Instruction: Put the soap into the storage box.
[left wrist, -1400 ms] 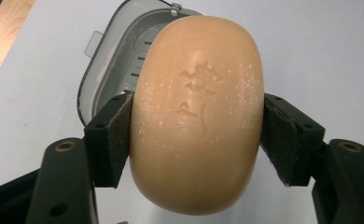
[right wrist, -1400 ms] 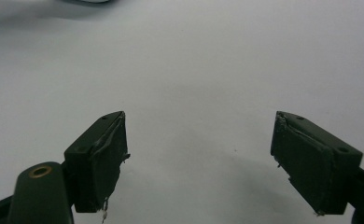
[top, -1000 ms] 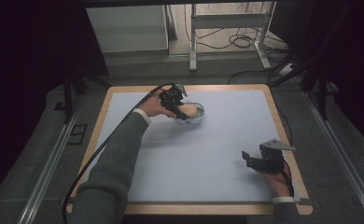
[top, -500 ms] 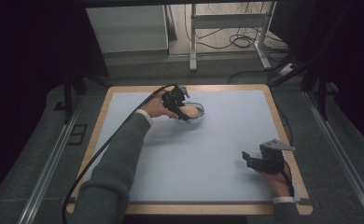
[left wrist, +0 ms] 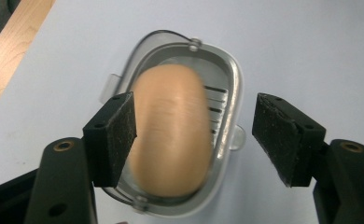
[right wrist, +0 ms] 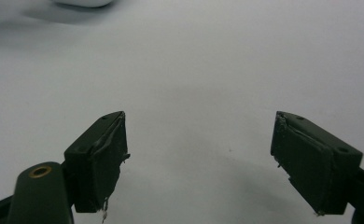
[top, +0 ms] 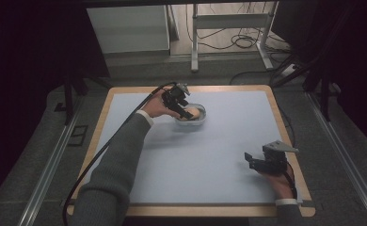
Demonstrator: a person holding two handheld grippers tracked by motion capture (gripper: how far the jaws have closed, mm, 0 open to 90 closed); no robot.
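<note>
Left tool [left wrist: 194, 135] above a clear oval dish [left wrist: 229, 88] holding a tan, bun-like oval object [left wrist: 173, 130], seen along the tool's own black jaws; the jaws stand spread, one pad at the object's side (contact cannot be told, the object being blurred), the other pad well clear of it, outside the dish's rim. The object lies inside the dish, lengthwise, covering most of its slotted floor. In the high view the dish [top: 193, 120] sits on the pale blue worktop [top: 210, 155], toward its far edge, with the left tool [top: 180, 104] over the dish's near-left side, held by a hand in a grey sleeve. The right tool [top: 254, 160] rests well apart from the dish, toward the worktop's near right corner; its jaws stand wide apart over bare worktop [right wrist: 194, 84], with nothing between them
</note>
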